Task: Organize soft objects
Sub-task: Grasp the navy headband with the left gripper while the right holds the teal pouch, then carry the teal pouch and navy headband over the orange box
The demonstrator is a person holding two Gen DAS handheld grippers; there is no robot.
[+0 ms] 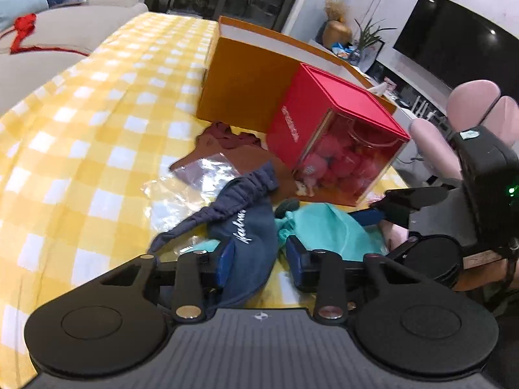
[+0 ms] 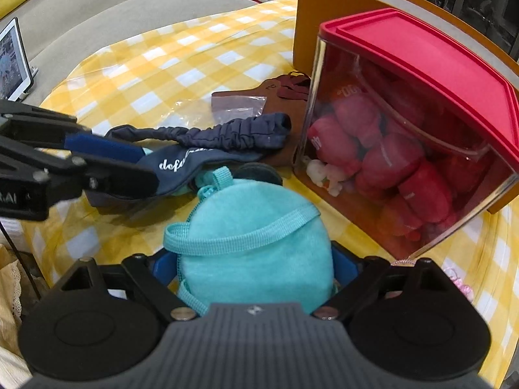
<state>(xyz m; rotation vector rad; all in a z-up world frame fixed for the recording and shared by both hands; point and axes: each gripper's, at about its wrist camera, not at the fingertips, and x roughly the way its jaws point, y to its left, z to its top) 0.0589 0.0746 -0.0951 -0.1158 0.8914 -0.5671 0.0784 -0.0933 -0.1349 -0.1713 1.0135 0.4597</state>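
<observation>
A navy eye mask (image 1: 249,240) with white script and a ruched strap lies on the yellow checked tablecloth (image 1: 97,113). My left gripper (image 1: 259,256) is open around its near end, blue pads on either side. The mask also shows in the right wrist view (image 2: 201,149), with the left gripper (image 2: 129,165) over it. A teal plush pouch (image 2: 256,243) with a teal strap sits between the fingers of my right gripper (image 2: 256,269), which closes on it. The pouch shows in the left wrist view (image 1: 327,227) beside the right gripper (image 1: 386,207).
A red-lidded clear box (image 2: 405,136) of pink soft items leans against an orange box (image 1: 246,90). A brown card with a plastic bag (image 1: 211,165) and maroon cloth lie behind the mask. A sofa (image 2: 97,16) and tablet (image 2: 13,58) stand beyond the table.
</observation>
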